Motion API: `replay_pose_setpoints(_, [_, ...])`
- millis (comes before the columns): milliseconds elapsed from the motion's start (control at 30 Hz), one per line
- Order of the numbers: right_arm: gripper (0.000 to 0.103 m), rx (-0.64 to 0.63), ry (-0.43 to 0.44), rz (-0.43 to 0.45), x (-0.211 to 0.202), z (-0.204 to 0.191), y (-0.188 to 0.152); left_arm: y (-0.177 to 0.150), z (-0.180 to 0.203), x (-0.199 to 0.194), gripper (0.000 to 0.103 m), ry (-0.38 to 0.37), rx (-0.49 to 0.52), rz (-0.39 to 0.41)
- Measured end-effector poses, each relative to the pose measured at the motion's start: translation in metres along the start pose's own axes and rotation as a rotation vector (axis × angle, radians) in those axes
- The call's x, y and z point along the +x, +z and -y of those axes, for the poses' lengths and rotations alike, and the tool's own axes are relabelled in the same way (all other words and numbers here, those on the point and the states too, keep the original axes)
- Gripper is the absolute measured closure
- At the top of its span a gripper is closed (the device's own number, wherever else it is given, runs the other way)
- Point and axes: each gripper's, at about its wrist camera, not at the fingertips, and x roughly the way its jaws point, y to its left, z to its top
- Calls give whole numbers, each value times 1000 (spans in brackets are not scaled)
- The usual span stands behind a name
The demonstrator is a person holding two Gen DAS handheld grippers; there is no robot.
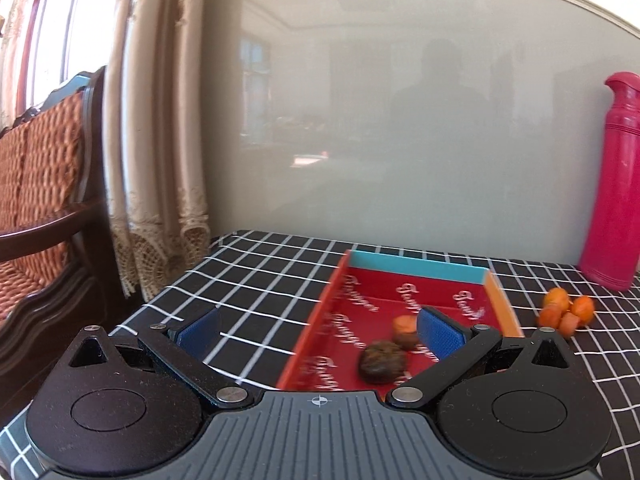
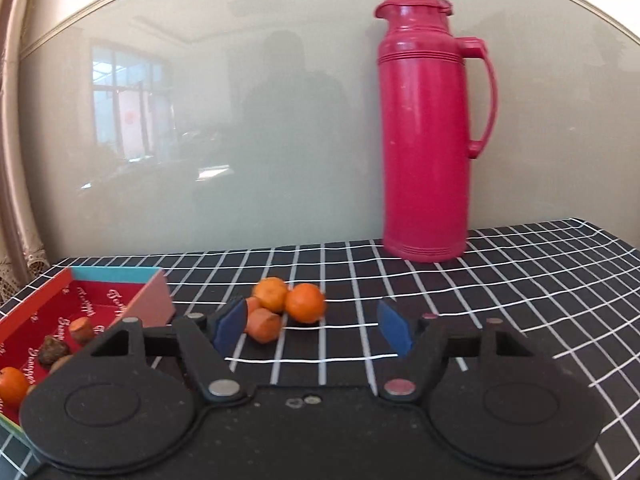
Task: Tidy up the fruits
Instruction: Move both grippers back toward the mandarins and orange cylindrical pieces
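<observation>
A red box (image 1: pixel 360 308) with a blue far wall lies on the black checked tablecloth. In it are a dark brown fruit (image 1: pixel 382 360), a smaller brown one and an orange piece (image 1: pixel 405 325). A cluster of small oranges and orange pieces (image 1: pixel 566 310) lies on the cloth right of the box. My left gripper (image 1: pixel 320 330) is open and empty over the box's near left edge. My right gripper (image 2: pixel 312 326) is open and empty just short of the cluster (image 2: pixel 288 306). The box (image 2: pixel 100 280) shows at left with an orange (image 2: pixel 12 386) inside.
A tall pink thermos jug (image 2: pixel 428 128) stands at the back against the glossy wall panel. A wooden armchair (image 1: pixel 44 184) and a curtain (image 1: pixel 156 120) are left of the table. The table's left edge (image 1: pixel 160 292) runs close to the box.
</observation>
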Motion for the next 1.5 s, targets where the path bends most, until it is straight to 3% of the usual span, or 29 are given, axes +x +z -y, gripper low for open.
replay_pose_setpoints(467, [30,65,-117,23,-17,79,3,1,80,-3,0,-191,59,-3])
replay_pose_setpoints(833, [29,100,-194,31,-22,124,0,-5,139,-6,0,-285,114,-1])
replay_pose_setpoints(1500, [29,170,-312,43,-13,184,-2,-20,198,34,1,-313,167,-80])
